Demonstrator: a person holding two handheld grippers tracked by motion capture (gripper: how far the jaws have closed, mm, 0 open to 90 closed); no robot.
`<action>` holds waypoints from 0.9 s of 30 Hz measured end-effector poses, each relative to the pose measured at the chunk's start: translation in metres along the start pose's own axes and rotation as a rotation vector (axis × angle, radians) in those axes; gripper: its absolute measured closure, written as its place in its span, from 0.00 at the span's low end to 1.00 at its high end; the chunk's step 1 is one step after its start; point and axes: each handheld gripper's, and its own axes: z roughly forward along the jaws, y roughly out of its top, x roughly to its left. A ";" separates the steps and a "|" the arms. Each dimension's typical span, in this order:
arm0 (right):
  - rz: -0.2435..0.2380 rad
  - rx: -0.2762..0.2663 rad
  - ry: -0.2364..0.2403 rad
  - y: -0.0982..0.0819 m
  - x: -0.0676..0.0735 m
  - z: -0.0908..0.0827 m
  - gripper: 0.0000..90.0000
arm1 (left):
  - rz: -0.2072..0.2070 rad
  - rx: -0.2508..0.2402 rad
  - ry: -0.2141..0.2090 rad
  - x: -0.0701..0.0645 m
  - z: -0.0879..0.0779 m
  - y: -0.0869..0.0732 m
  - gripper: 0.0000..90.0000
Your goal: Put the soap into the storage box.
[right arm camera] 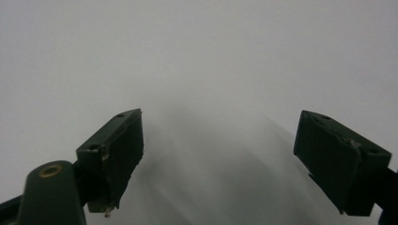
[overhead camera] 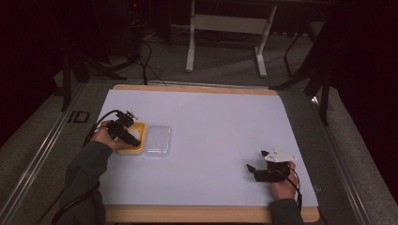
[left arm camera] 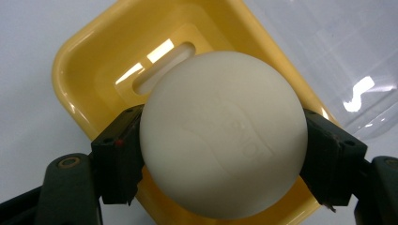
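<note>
A round, white bar of soap [left arm camera: 223, 136] sits between the two black jaws of my left gripper [left arm camera: 220, 154], whose pads press on its left and right sides. Right under it lies a yellow soap dish [left arm camera: 94, 61] with a slot in its floor. In the high view the left gripper [overhead camera: 130, 135] points down into the yellow dish [overhead camera: 137, 148] at the left of the table. My right gripper [overhead camera: 256, 160] rests low at the front right, and in its own view the right gripper [right arm camera: 220, 154] stands open with nothing between its jaws above the white surface.
A clear plastic lid [overhead camera: 158, 139] lies on the table just right of the yellow dish, touching or nearly touching it, and the lid [left arm camera: 356, 56] is seen past the soap too. A white sheet [overhead camera: 211, 117] covers the wooden-edged table. A metal stand's legs [overhead camera: 190, 56] are on the floor beyond.
</note>
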 end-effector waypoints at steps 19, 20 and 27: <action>-0.013 0.007 -0.004 0.000 0.001 0.001 0.18 | 0.036 -0.054 0.008 -0.003 -0.008 -0.005 0.14; -0.013 0.007 -0.004 0.000 0.001 0.001 0.18 | 0.036 -0.054 0.008 -0.003 -0.008 -0.005 0.13; -0.015 0.006 -0.005 0.000 0.001 0.001 0.18 | 0.051 -0.093 0.035 -0.006 -0.018 -0.004 0.11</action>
